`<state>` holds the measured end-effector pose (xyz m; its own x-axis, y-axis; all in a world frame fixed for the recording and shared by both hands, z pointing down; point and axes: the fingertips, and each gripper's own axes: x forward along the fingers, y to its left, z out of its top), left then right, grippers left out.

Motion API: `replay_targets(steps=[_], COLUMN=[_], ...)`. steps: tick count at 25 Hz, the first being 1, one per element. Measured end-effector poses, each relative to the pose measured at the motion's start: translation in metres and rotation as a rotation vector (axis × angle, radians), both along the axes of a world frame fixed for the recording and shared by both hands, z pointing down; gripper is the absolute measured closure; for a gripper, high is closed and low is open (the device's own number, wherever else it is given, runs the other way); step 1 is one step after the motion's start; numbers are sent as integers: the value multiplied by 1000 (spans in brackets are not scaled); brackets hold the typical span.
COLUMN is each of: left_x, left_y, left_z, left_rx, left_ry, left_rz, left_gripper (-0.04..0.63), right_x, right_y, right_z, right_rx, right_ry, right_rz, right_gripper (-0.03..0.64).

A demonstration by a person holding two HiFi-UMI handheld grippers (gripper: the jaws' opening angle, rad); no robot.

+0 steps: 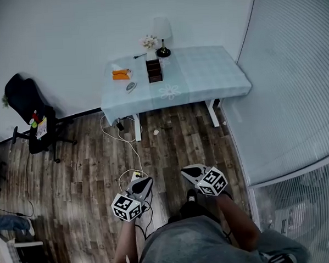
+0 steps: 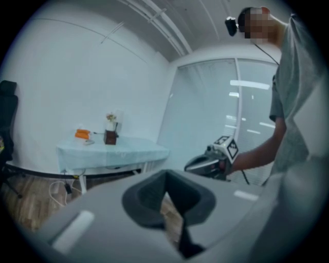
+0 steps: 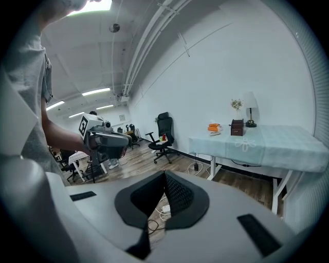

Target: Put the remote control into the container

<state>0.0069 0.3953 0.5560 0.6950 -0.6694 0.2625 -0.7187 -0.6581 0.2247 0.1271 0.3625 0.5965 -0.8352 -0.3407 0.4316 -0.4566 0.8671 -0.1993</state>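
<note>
Remote control lies by the front-left corner of the bench, flat on the cloth, just in front of an orange item. – A

Container? – B

Dark box nearer the back edge, right of the remote control and apart from it. Lamp stands behind it at the back edge. – A

Grippers? – B

Both are over the floor, well apart from the bench. Left gripper: fingers together, nothing between. Right gripper: same, pressed together, empty. – A

So not picked yet. How will it handle? – B

Judging by looks: light, stiff plastic shell, smooth so probably slippery, low profile. Best hold is likely across the narrow width at mid-length, with the fingers opened first. Risks: tips snag the cloth, or the shell squirts out under a hard pinch. – A

Fit in the box? – B

Too small to tell from here. The opening looks narrow, so probably end-first. – A
</note>
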Motion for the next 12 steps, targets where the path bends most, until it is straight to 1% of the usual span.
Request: replay_targets(steps=[6,12], left_x=[20,30], left_y=[-34,-66], left_z=[-5,-6], left_rx=[-7,-21], left_ry=[-14,-13], left_rz=[-10,-60], left_gripper=[595,595], right_x=[16,24], right_y=[-45,-72], right_z=[-2,-1], right_rx=[-8,-24], right_ry=[-7,-8], right_rz=[-18,-73], right_gripper=[600,600])
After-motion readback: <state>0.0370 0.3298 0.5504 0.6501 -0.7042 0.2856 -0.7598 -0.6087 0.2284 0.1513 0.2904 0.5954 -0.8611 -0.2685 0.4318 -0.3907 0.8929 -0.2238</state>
